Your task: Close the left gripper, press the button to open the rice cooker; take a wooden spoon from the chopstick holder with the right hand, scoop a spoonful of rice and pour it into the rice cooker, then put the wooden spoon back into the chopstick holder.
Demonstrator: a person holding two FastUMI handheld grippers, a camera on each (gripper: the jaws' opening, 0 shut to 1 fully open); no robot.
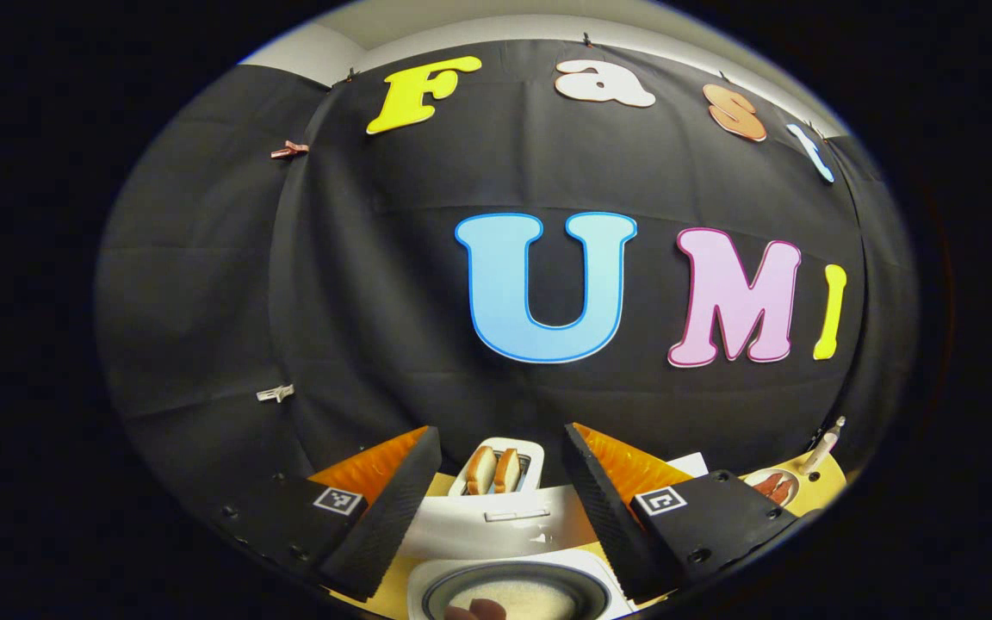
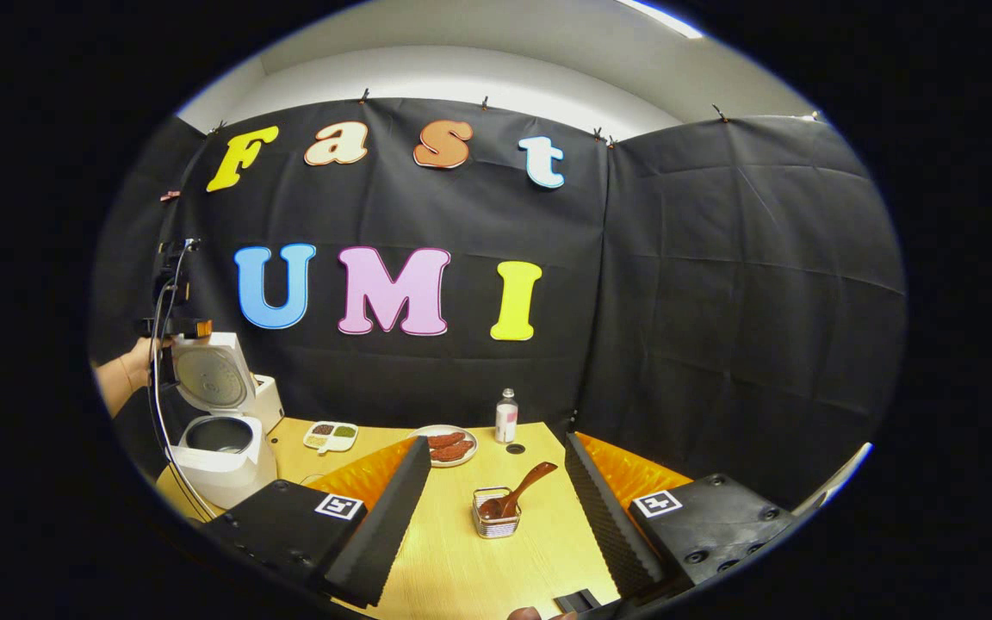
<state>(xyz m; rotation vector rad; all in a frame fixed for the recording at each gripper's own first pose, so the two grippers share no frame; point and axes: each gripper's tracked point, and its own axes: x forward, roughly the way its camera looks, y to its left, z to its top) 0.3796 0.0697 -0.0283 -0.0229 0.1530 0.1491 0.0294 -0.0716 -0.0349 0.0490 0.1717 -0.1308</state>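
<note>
Both grippers are being held with fingers spread and nothing between them: the left gripper (image 1: 492, 508) above a bowl of rice (image 1: 517, 594), the right gripper (image 2: 492, 525) facing the chopstick holder (image 2: 496, 512). Seen in the right gripper view, the rice cooker (image 2: 220, 448) is standing with its lid (image 2: 207, 376) raised, so step 1 is judged done. The wooden spoon (image 2: 520, 491) is leaning in the holder, untouched. Taking the spoon, scooping, pouring and returning it are being left for later. A toaster (image 1: 496, 508) is standing behind the bowl.
</note>
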